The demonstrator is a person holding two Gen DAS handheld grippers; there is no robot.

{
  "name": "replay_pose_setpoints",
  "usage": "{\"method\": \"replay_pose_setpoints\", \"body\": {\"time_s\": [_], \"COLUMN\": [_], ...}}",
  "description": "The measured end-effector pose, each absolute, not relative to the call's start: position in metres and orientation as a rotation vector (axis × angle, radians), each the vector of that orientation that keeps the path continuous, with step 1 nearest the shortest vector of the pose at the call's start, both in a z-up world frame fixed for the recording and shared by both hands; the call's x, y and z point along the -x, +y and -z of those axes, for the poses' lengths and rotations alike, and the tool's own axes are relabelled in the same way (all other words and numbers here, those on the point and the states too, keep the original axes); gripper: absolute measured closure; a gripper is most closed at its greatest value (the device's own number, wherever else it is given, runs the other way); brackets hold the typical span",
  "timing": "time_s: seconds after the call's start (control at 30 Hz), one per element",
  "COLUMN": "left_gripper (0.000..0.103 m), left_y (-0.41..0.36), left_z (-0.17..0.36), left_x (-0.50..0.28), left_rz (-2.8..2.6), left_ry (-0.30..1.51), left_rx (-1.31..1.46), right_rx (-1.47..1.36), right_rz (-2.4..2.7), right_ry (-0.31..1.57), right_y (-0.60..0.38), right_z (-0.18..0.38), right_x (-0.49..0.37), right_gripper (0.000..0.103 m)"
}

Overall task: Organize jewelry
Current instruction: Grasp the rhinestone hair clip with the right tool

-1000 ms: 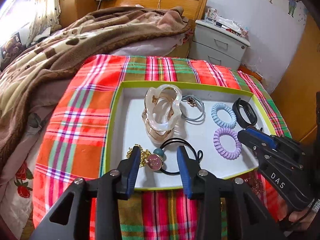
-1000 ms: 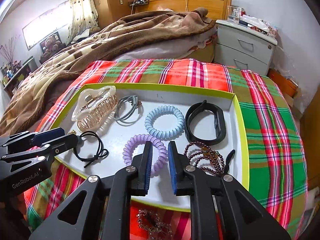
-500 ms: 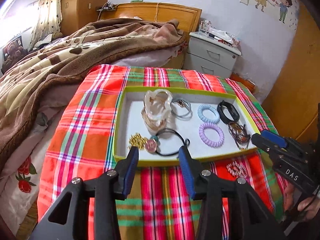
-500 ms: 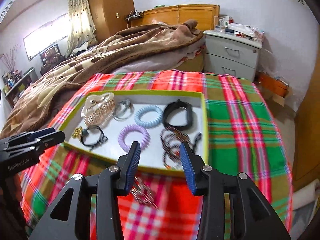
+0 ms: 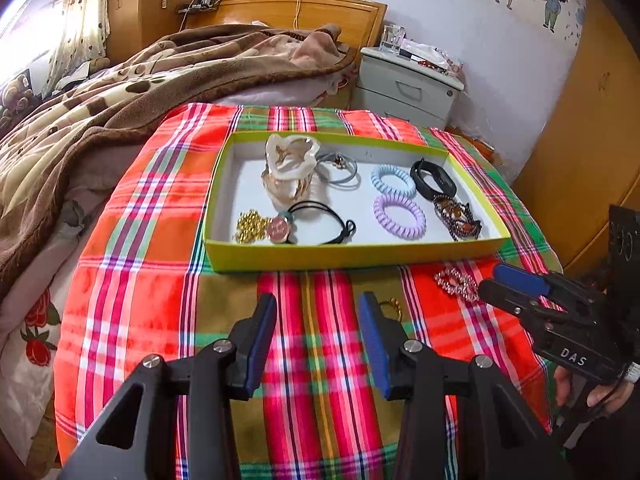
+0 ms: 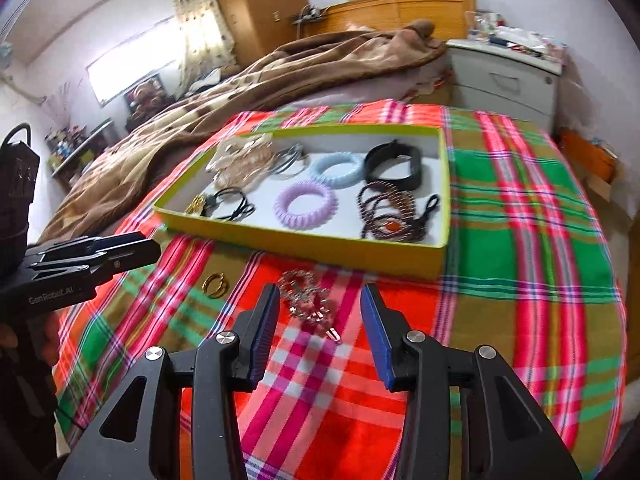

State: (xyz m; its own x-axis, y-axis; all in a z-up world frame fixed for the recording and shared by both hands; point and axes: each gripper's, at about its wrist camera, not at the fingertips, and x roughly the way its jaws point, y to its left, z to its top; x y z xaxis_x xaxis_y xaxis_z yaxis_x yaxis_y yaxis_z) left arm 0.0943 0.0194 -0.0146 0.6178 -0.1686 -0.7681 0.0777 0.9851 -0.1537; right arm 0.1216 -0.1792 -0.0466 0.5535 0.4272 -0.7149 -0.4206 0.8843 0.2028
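A yellow-green tray [image 5: 352, 255] [image 6: 304, 245] on the plaid cloth holds a hair claw [image 5: 290, 164], grey ties [image 5: 342, 168], blue [image 5: 392, 180] and purple [image 5: 399, 211] coil ties, a black band [image 5: 434, 178], a beaded bracelet [image 5: 458, 218], a black tie with charm [image 5: 280, 229] and a gold chain [image 5: 250, 226]. A rhinestone clip [image 6: 310, 304] [image 5: 458, 283] and a gold ring [image 6: 215, 284] [image 5: 394, 306] lie on the cloth in front of the tray. My left gripper [image 5: 318, 336] is open and empty, with the ring beside its right finger. My right gripper [image 6: 320, 330] is open over the clip.
The plaid cloth [image 5: 140, 240] covers a table beside a bed with a brown blanket [image 5: 120, 92]. A grey nightstand [image 5: 408, 88] stands behind, a wooden wardrobe [image 5: 592, 120] to the right.
Both grippers have drawn back from the tray toward the table's near edge. The right gripper has opened, leaving the beaded bracelet in the tray, and now hovers over the rhinestone clip.
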Motion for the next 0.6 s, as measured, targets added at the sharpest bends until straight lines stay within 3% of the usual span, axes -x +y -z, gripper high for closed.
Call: {"method": "replay_pose_setpoints", "body": {"time_s": [0.2, 0.3, 0.6], "left_gripper": [0.059, 0.059, 0.059], "left_y": [0.022, 0.022, 0.022], "left_z": [0.019, 0.02, 0.022], "left_x": [-0.089, -0.088, -0.089], "left_rz": [0.13, 0.131, 0.124], "left_ry": [0.911, 0.916, 0.929], "left_rx": [0.115, 0.118, 0.126], "right_rx": [0.057, 0.095, 0.196], "right_rz": [-0.561, -0.577, -0.587], "right_ry": [0.867, 0.881, 0.903], "right_y": [-0.165, -0.159, -0.147], "right_z": [0.051, 0.055, 0.062], "right_x": [-0.131, -0.134, -0.138], "right_gripper": [0.059, 0.05, 0.05]}}
